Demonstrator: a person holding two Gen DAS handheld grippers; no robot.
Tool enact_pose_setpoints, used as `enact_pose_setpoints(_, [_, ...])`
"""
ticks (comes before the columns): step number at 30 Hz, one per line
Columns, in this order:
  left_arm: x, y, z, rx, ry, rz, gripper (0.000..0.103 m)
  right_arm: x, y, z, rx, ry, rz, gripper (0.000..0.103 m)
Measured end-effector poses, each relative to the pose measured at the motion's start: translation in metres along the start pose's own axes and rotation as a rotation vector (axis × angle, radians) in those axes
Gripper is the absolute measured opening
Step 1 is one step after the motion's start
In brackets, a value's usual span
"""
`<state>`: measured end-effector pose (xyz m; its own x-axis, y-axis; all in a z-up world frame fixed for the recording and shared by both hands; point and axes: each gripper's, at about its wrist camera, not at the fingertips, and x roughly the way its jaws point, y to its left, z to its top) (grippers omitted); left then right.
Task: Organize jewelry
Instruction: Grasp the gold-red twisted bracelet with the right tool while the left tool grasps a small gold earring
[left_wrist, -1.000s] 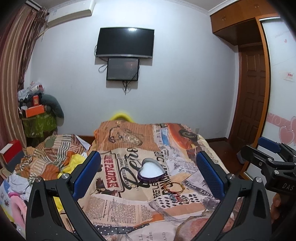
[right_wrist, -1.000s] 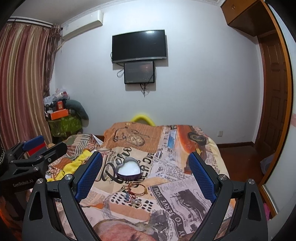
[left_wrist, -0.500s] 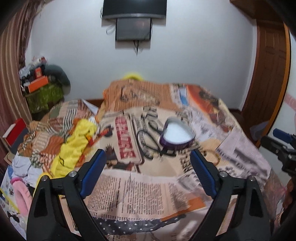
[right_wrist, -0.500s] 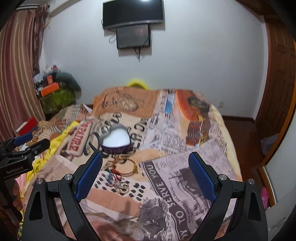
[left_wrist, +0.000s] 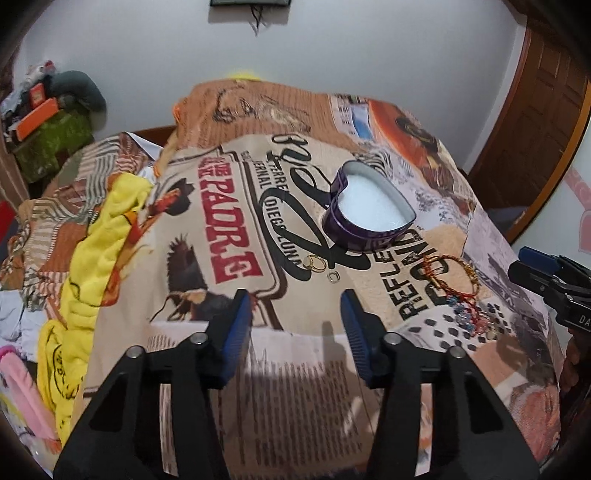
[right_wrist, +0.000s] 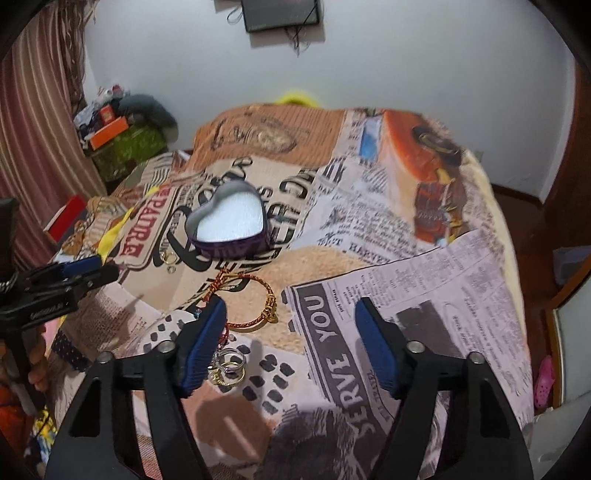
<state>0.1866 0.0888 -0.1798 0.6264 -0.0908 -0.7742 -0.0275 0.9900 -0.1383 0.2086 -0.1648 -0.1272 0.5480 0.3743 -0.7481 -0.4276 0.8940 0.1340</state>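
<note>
The purple heart-shaped tin box (left_wrist: 369, 205) with a white inside sits on the newspaper-print blanket (left_wrist: 229, 365), above the middle of the left view. Small gold rings (left_wrist: 317, 263) lie just below it. The red-and-gold bangle (right_wrist: 251, 299) lies in the middle of the right view. The left gripper (left_wrist: 295, 314) and the right gripper (right_wrist: 290, 321) both have fingers apart, holding nothing.

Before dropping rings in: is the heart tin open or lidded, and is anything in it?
Open and empty: the tin shows no lid, only a bare white lining. The rings lie outside it on the blanket.

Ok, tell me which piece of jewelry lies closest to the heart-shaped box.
The gold ring, lying just in front of the heart-shaped box. The small ring beside it, the red-and-gold bangle and the ring cluster lie farther away.
</note>
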Motion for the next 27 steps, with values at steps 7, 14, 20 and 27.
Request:
enact_pose_setpoints(7, [0.018, 0.001, 0.019, 0.058, 0.048, -0.016, 0.038, 0.021, 0.002, 0.012, -0.061, 0.071, 0.06, 0.048])
enact_pose_setpoints(14, [0.04, -0.001, 0.036, 0.087, 0.099, -0.045, 0.03, 0.044, 0.012, 0.025, -0.142, 0.132, 0.092, 0.039])
enact_pose_setpoints(20, [0.052, -0.002, 0.04, 0.102, 0.117, -0.046, 0.03, 0.049, 0.008, 0.012, -0.185, 0.193, 0.073, 0.038])
enact_pose_setpoints(27, [0.061, -0.006, 0.036, 0.119, 0.142, -0.043, 0.03, 0.051, 0.005, 0.002, -0.208, 0.219, 0.063, 0.03])
